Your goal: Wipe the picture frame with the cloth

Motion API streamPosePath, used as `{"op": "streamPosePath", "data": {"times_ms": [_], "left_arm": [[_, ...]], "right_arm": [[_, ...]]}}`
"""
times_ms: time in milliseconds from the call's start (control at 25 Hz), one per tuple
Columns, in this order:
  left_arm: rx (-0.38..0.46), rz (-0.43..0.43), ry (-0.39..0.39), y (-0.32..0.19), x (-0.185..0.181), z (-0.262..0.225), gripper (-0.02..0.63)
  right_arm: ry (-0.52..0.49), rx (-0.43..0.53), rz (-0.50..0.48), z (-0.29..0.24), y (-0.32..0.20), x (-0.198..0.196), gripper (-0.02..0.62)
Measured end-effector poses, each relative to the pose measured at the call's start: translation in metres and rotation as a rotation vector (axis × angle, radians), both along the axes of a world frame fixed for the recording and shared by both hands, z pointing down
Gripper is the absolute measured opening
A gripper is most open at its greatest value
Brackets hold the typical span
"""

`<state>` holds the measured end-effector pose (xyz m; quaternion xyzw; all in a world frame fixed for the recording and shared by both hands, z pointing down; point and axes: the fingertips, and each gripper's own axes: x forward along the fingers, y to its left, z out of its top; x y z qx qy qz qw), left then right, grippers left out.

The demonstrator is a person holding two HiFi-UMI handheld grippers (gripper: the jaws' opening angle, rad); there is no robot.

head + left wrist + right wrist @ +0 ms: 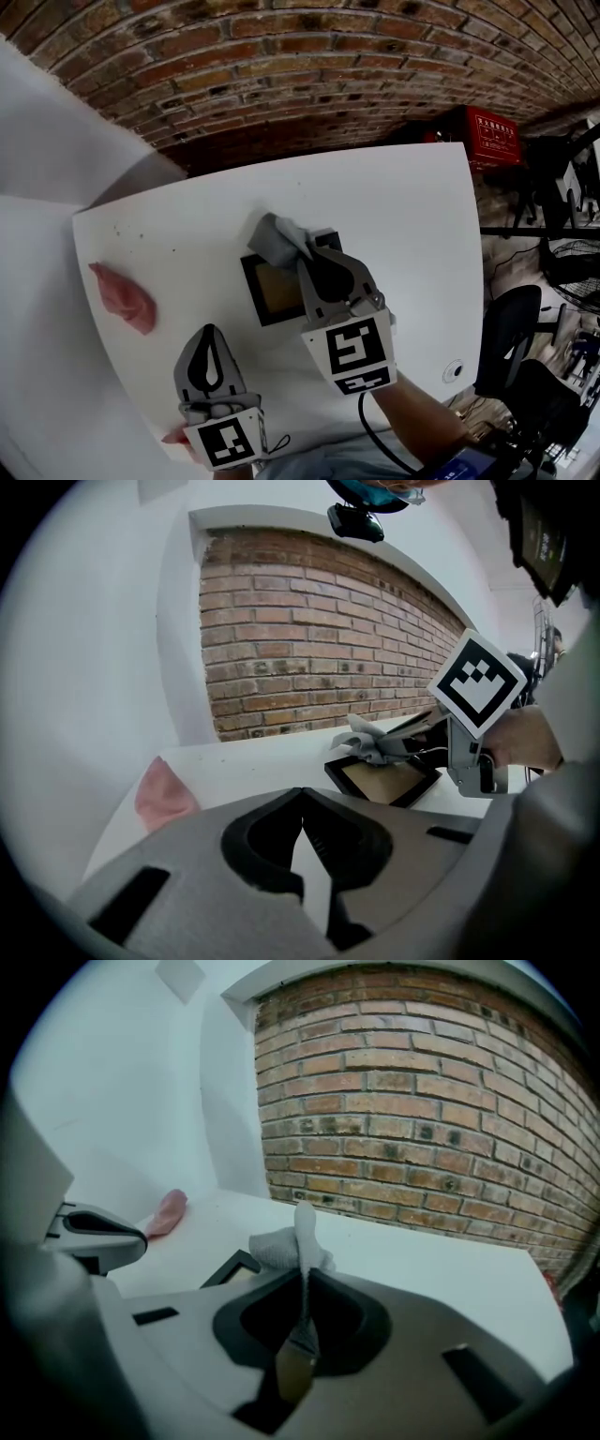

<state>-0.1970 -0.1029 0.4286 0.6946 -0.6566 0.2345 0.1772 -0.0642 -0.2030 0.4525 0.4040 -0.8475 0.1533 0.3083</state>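
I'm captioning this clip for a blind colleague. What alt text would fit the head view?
The right gripper pinches a grey cloth at the far edge of a black picture frame lying flat on a white table. The left gripper hovers shut and empty nearer the person; a pink cloth lies at the table's left, brick wall behind.

1. Picture frame [267, 292] lies flat near the middle of the table [403, 216].
2. Cloth [275, 240] sits on the frame's far edge, pinched in the right gripper [305, 258], which reaches over the frame from the near side.
3. Rag [125, 298] lies near the table's left edge, well apart from the frame.
4. Left gripper [208, 330] is by the near edge, between rag and frame.
5. Brick wall [309, 66] stands behind the table; chair [511, 323] to its right.
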Motion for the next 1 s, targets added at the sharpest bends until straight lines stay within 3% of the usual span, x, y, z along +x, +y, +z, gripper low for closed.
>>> {"op": "streamPosePath", "data": {"times_ms": [600, 1000], "left_arm": [[-0.018, 0.034, 0.031, -0.01, 0.03, 0.001, 0.009], [0.035, 0.094, 0.008, -0.015, 0.052, -0.017, 0.009]], "right_arm": [[0.012, 0.009, 0.072, -0.003, -0.008, 0.038, 0.027], [0.037, 0.037, 0.151, -0.015, -0.005, 0.085, 0.026]]}}
